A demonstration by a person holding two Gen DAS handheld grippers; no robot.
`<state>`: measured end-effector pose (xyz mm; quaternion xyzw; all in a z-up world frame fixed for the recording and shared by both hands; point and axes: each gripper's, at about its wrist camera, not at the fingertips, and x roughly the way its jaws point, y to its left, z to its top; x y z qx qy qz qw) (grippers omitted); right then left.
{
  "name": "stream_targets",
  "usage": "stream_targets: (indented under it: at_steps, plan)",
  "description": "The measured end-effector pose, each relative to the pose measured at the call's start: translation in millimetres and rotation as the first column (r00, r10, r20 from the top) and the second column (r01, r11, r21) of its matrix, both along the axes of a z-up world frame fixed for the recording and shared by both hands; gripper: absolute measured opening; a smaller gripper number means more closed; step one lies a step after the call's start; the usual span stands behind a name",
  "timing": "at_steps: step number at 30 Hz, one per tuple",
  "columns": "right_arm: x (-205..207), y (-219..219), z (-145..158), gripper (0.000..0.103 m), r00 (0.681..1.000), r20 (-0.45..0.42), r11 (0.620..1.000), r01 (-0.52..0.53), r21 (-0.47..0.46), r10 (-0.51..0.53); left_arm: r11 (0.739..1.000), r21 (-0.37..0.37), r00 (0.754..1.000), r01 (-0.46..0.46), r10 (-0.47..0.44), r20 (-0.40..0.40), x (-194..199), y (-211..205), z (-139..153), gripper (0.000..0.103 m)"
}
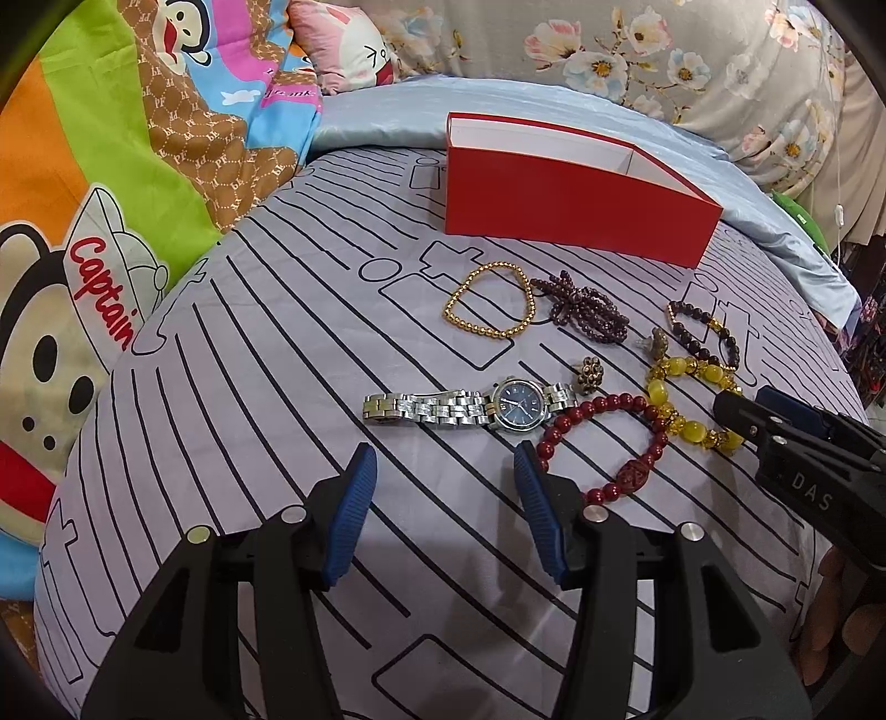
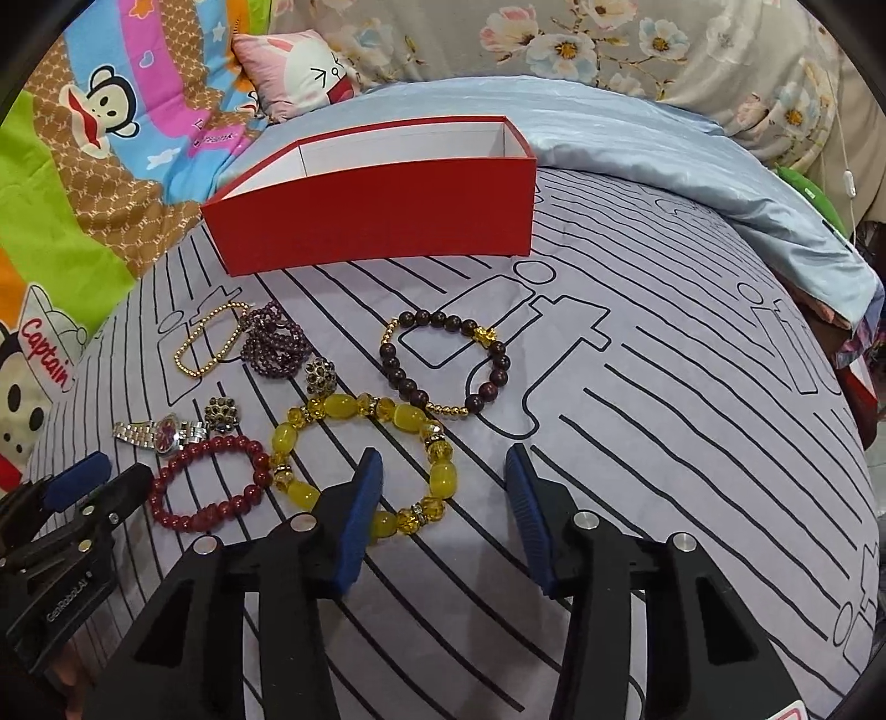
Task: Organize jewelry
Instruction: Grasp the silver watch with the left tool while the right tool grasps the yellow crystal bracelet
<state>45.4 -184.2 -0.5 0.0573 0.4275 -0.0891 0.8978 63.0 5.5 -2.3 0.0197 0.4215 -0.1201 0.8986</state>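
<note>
A red open box with a white inside stands at the back of the bed. In front of it lie a gold bead bracelet, a purple bead bundle, a dark bead bracelet, a yellow bead bracelet, a red bead bracelet, a silver watch and two round brooches. My left gripper is open and empty, just short of the watch. My right gripper is open and empty over the yellow bracelet's right side.
The jewelry lies on a grey sheet with black lines. A cartoon monkey blanket lies at the left, a light blue quilt behind and right, floral bedding at the back.
</note>
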Motion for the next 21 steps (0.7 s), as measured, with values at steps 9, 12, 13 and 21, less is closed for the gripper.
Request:
stream_targets:
  at_steps: [9,12,13,21]
  plan:
    - [-16,-12,1,0.01,1.0,0.012,0.999,0.023,0.033,-0.024,1.0,0.008,1.0,0.026,-0.026,0.012,4,0,2,0.049]
    - [-23,-17,1,0.01,0.999,0.017,0.998,0.029,0.055,-0.03,0.995,0.053,0.996,0.085,-0.086,0.028,12,-2,4,0.056]
    - [-25,-19,1,0.01,0.999,0.019,0.998,0.029,0.064,-0.03,0.992,0.064,0.994,0.108,-0.11,0.03,14,-2,5,0.056]
    - [-24,-20,1,0.01,0.999,0.021,0.996,0.029,0.079,-0.031,0.946,0.175,0.957,0.272,-0.285,0.051,19,-21,2,0.058]
